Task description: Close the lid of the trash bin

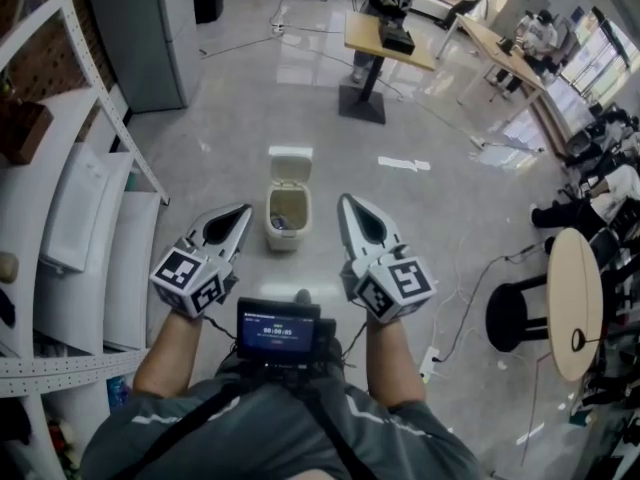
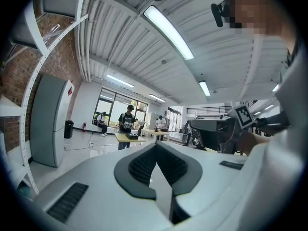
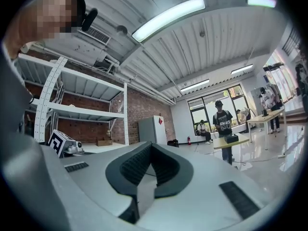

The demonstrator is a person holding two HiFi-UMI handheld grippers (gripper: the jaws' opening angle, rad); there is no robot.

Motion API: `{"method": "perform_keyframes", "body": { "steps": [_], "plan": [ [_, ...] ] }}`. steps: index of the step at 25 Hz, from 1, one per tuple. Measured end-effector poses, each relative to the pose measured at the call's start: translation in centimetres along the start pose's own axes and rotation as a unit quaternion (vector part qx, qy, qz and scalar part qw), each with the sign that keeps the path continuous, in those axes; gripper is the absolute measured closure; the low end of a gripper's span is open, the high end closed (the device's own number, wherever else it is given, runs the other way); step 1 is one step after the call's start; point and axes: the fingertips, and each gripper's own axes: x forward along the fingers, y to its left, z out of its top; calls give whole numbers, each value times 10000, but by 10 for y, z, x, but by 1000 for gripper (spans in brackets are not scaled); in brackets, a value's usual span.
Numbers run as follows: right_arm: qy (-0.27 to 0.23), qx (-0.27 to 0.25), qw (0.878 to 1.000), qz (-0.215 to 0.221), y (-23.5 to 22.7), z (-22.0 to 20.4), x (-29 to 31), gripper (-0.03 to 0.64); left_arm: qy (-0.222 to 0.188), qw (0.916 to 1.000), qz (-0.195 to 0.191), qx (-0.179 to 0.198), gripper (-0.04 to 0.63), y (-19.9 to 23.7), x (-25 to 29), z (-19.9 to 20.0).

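Note:
A small cream trash bin [image 1: 288, 218] stands on the glossy floor ahead of me. Its flip lid [image 1: 290, 164] is open and tilted back on the far side, and some rubbish shows inside. My left gripper [image 1: 243, 209] is held just left of the bin and my right gripper [image 1: 345, 201] just right of it, both above the floor and apart from the bin. Both have their jaws pressed together with nothing between them. The left gripper [image 2: 156, 146] and right gripper [image 3: 150, 146] views point out across the room, and the bin is not in either.
A white shelving rack [image 1: 90, 218] lines the left side, with a grey cabinet [image 1: 140, 28] behind it. A table on a pedestal [image 1: 385, 38] stands beyond the bin. At the right are a round table [image 1: 575, 303], a black stool [image 1: 515, 313], floor cables and seated people.

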Motion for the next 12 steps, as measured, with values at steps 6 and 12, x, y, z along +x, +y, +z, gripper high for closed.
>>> {"method": "perform_keyframes", "body": {
  "steps": [6,12],
  "plan": [
    [-78,-12,9999,129,-41,17,37,615,-154,9992,365,66,592,31,43,22],
    [-139,23,9993,343,-80,23,75,617,-140,9981,596,119,592,55,87,36]
  ]
}}
